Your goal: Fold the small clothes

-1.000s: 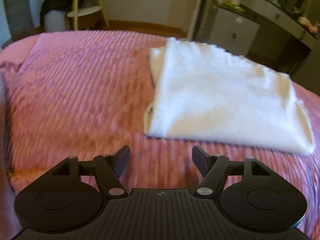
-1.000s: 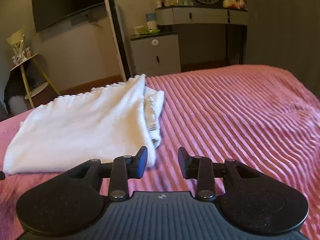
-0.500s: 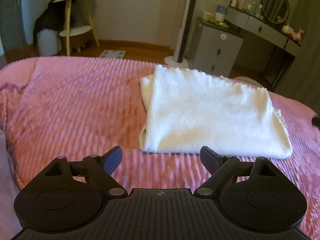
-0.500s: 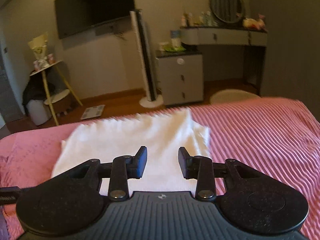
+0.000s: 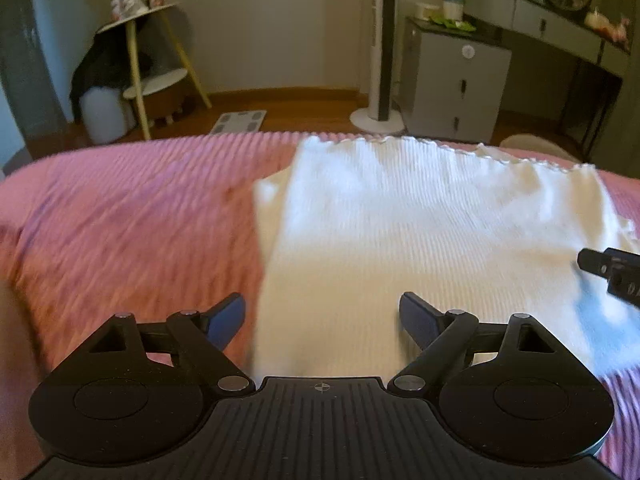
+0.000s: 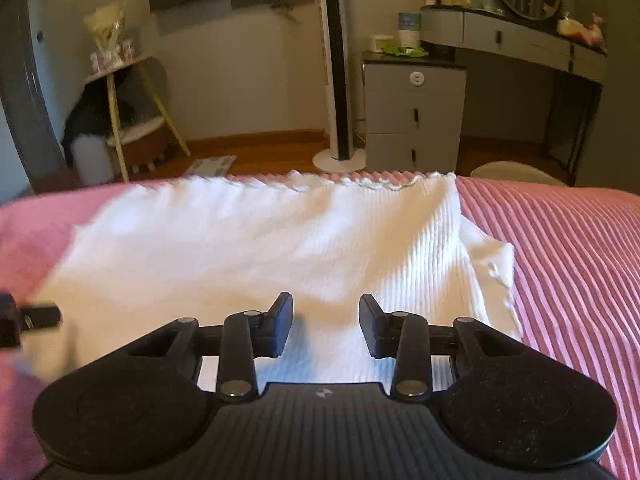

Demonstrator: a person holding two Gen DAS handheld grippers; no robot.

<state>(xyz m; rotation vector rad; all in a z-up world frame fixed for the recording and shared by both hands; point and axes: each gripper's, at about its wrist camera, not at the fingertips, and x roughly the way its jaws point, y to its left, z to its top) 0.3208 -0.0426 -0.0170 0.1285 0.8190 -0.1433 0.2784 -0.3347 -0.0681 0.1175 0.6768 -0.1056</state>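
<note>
**Both claws at the near hem, one at each end**

I have the white garment (image 5: 432,240) lying flat on the pink bedspread (image 5: 120,220), already folded at least once, with its long axis running left to right across my view. Its scalloped edge (image 6: 360,182) sits on the far side, close to the bed's far edge; the plain edge is nearest me.

My left claw (image 5: 322,316) is spread wide and holds nothing. It straddles the garment's near-left corner: one finger over bedspread, the other over cloth. My right claw (image 6: 326,326) is parted more narrowly, also holding nothing, and points at the near edge toward the garment's right end, where a tucked layer (image 6: 492,264) sticks out sideways. Each claw shows at the rim of the other's view, so they sit near each other along that same edge. I cannot tell whether either finger touches the cloth.

I judge the next fold turns on this: both claws face the near long edge, roughly equally close, so carrying it away toward the scalloped edge would halve the short side.
</note>
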